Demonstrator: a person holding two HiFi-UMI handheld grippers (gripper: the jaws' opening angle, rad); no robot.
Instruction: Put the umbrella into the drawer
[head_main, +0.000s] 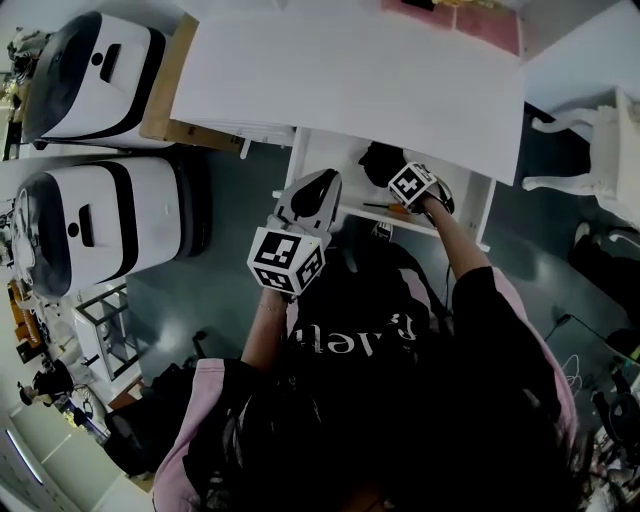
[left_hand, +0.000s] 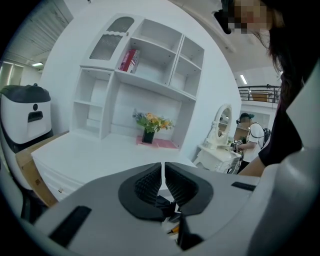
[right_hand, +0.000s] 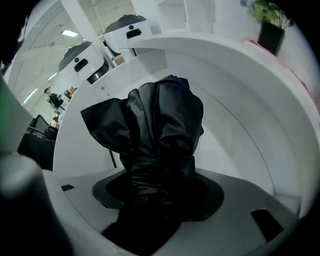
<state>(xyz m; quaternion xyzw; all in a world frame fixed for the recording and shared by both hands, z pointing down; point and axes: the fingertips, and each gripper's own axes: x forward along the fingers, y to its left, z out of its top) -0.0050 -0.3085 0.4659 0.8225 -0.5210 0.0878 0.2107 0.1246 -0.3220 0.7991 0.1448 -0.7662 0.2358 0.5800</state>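
**Umbrella in your right gripper, over the open drawer**

Head view: your right gripper (head_main: 398, 172) reaches forward under the edge of the white bench (head_main: 350, 70) into the open drawer (head_main: 325, 152). The black umbrella (head_main: 378, 160) shows as a dark bundle just ahead of that gripper's tips, inside the drawer's outline. Whether it already rests on the drawer floor cannot be told from here. Your left gripper (head_main: 322, 185) hangs off to the left of the right one, near the drawer's front edge, touching nothing.

Left gripper view: the jaws stand almost together, only a thin slit between them, and nothing is in that slit. Past them lie the bench top and a pot of flowers (left_hand: 150, 122) well ahead.

Right gripper view: the jaws are closed around the umbrella (right_hand: 155, 125) at its strapped, bunched waist, and the loose folds billow out ahead of the tips. The white drawer wall (right_hand: 240, 110) curves round beyond and to the right.

The umbrella looks light, with soft, slick fabric over a stiff core. Your hold at the tight waist is probably the best one, since loose cloth would likely slide or snag. Watch for folds catching on the drawer edge when you let go.
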